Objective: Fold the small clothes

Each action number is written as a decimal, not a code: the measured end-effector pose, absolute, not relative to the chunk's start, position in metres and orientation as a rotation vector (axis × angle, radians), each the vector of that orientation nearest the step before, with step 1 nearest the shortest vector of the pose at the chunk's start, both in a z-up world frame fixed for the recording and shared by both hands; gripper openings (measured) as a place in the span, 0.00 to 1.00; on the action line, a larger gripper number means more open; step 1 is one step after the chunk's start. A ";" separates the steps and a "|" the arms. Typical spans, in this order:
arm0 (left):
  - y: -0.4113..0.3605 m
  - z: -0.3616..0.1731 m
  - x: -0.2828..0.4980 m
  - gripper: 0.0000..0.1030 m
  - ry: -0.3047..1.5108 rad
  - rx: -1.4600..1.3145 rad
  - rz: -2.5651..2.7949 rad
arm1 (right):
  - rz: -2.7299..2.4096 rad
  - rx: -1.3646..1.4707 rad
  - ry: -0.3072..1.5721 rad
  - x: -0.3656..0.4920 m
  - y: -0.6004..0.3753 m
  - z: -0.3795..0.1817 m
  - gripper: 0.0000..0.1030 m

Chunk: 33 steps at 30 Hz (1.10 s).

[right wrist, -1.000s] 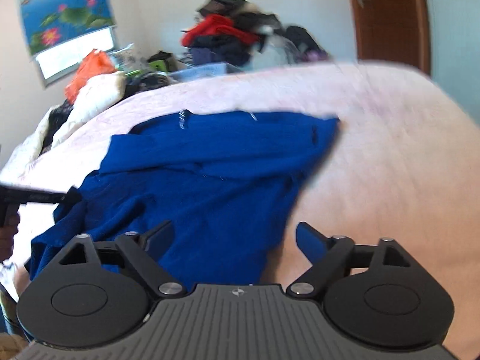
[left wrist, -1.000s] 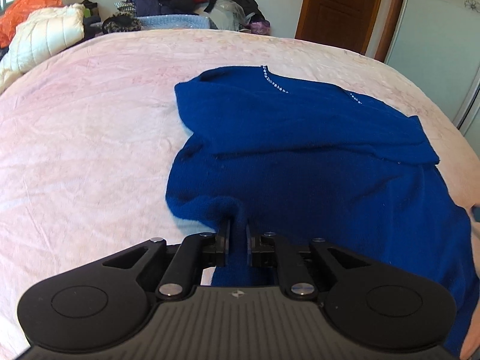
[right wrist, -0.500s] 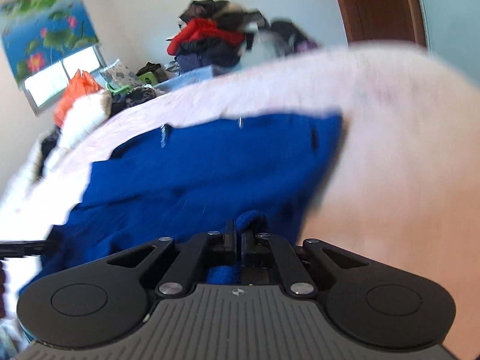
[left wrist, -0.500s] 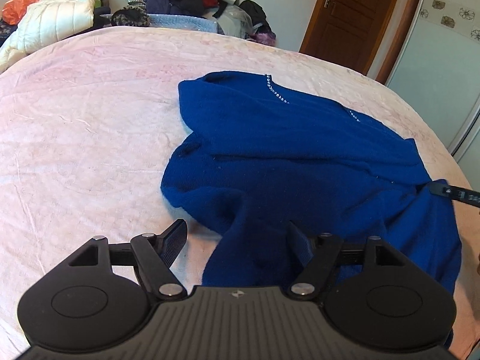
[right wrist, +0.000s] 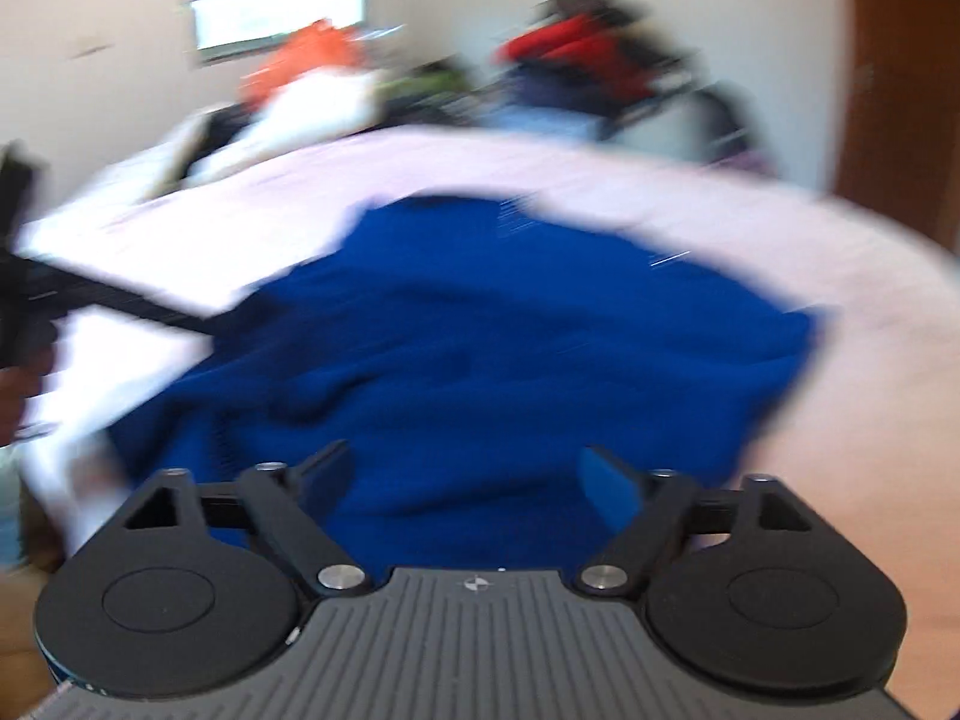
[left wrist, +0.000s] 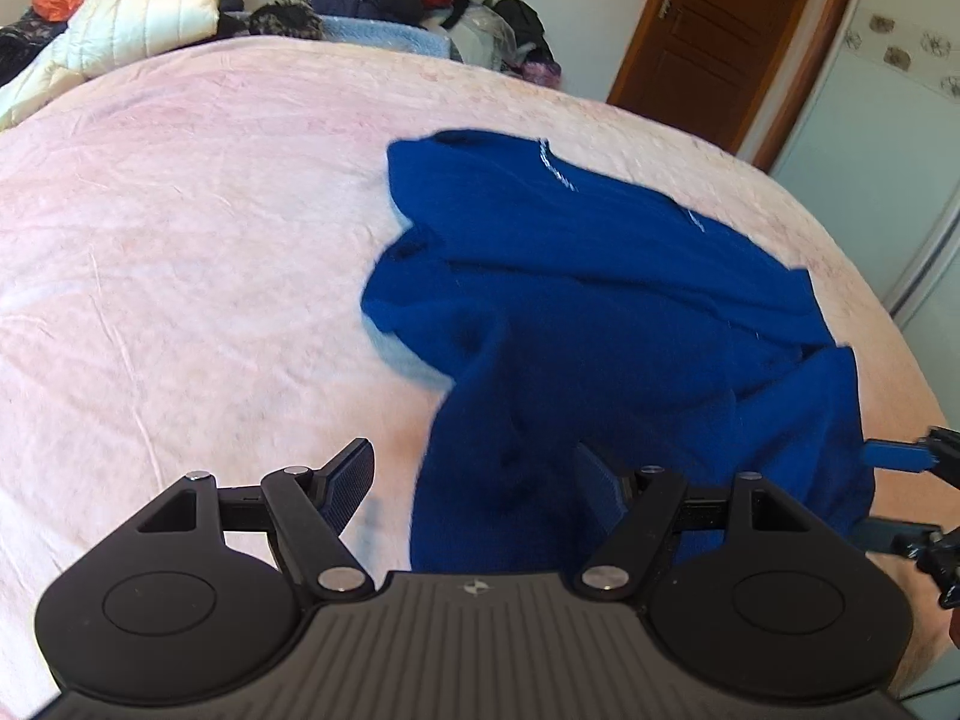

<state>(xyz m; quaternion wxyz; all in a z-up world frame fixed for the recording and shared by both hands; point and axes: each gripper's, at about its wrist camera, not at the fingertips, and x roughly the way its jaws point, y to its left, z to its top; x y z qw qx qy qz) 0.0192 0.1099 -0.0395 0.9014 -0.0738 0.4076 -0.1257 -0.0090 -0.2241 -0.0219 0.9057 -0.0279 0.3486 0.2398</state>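
The left hand-held gripper (left wrist: 474, 480) stands wide, gripping nothing, a blue sweater (left wrist: 600, 312) fold lying loose between its fingers. The right hand-held gripper (right wrist: 462, 474) has just sprung apart, also empty, over the sweater's near edge. The sweater lies rumpled on the pink bed (left wrist: 180, 252).

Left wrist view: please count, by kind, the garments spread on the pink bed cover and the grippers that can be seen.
Blue knitted sweater on the pink bed cover: 1
Black two-finger grippers: 2, the left gripper and the right gripper, both open
Total: 3
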 end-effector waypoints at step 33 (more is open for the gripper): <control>0.106 -0.054 0.009 0.71 0.914 -0.115 -0.214 | 0.429 -0.527 1.070 -0.045 -0.257 -0.020 0.91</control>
